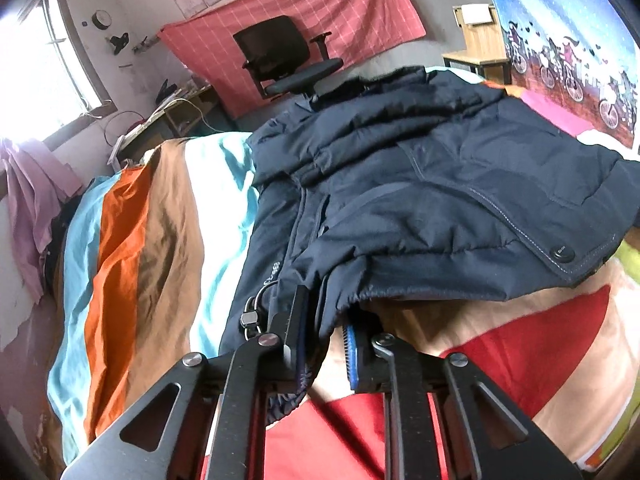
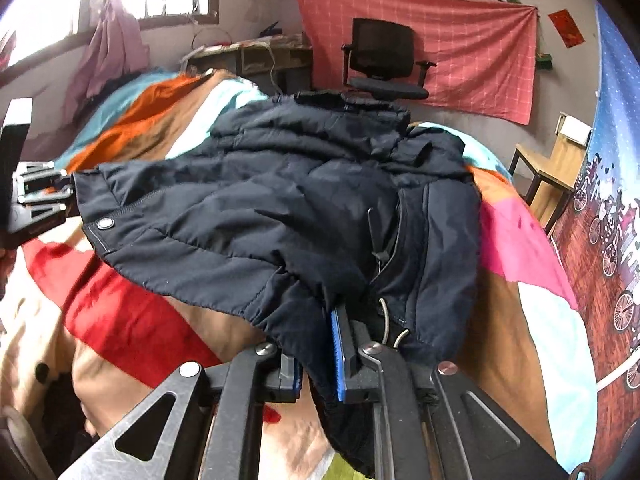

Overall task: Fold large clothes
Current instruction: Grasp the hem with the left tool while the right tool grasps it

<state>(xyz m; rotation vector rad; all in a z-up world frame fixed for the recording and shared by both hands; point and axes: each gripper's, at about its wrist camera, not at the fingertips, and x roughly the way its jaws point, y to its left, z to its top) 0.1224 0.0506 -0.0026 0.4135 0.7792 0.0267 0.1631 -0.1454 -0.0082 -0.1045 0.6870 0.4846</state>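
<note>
Two grippers clamped on jacket (image 1: 420, 184) hem: left gripper (image 1: 326, 344) and right gripper (image 2: 318, 354) each pinch bunched fabric. Jacket lies on bed (image 1: 132, 232), hem edge raised. Advice: keep both corners level, carry hem toward collar, avoid dragging drawcord (image 2: 386, 320).

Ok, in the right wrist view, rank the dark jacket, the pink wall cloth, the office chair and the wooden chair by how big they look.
1. dark jacket, though it is nearest the camera
2. pink wall cloth
3. office chair and wooden chair look about alike; I would not rank them.
</note>
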